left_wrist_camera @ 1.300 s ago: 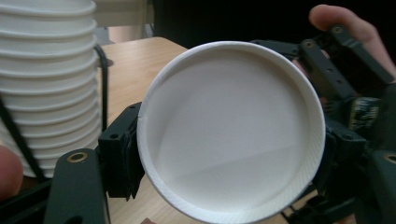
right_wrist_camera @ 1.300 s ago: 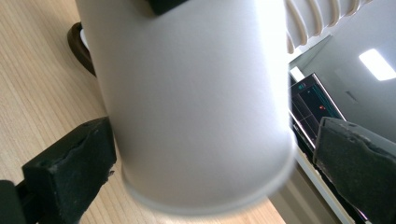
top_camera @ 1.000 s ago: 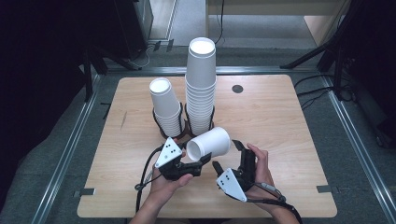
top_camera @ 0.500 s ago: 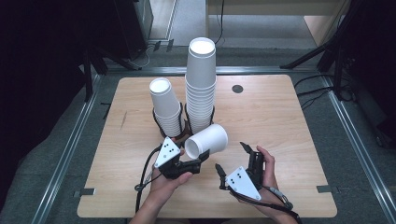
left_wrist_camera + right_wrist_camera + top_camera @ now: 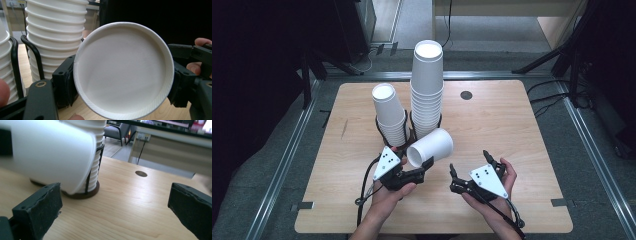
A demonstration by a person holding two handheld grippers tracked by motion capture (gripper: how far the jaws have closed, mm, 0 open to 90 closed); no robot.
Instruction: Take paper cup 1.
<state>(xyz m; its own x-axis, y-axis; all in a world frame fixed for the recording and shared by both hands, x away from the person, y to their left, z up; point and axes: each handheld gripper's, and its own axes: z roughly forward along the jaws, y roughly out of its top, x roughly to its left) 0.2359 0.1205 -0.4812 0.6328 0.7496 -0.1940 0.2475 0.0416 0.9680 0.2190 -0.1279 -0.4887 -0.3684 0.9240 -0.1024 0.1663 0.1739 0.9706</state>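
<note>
2 cup stacks are standing in a wire holder point(image 5: 384, 131) near the middle of the desk point(image 5: 512, 130): the shorter stack point(image 5: 389, 115) is sitting left of the taller stack point(image 5: 427, 87). Just in front of them, a single cup point(image 5: 430, 147) is lying sideways between the left tongs point(image 5: 412, 176). The right tongs point(image 5: 468, 169) are sitting to the right of that cup, apart from it. A round hole point(image 5: 466, 95) is lying behind and right of the taller stack.

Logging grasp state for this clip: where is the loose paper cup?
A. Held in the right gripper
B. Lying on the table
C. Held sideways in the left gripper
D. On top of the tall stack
C: the cup is clamped sideways in the left gripper; the right gripper is open and empty.
</note>
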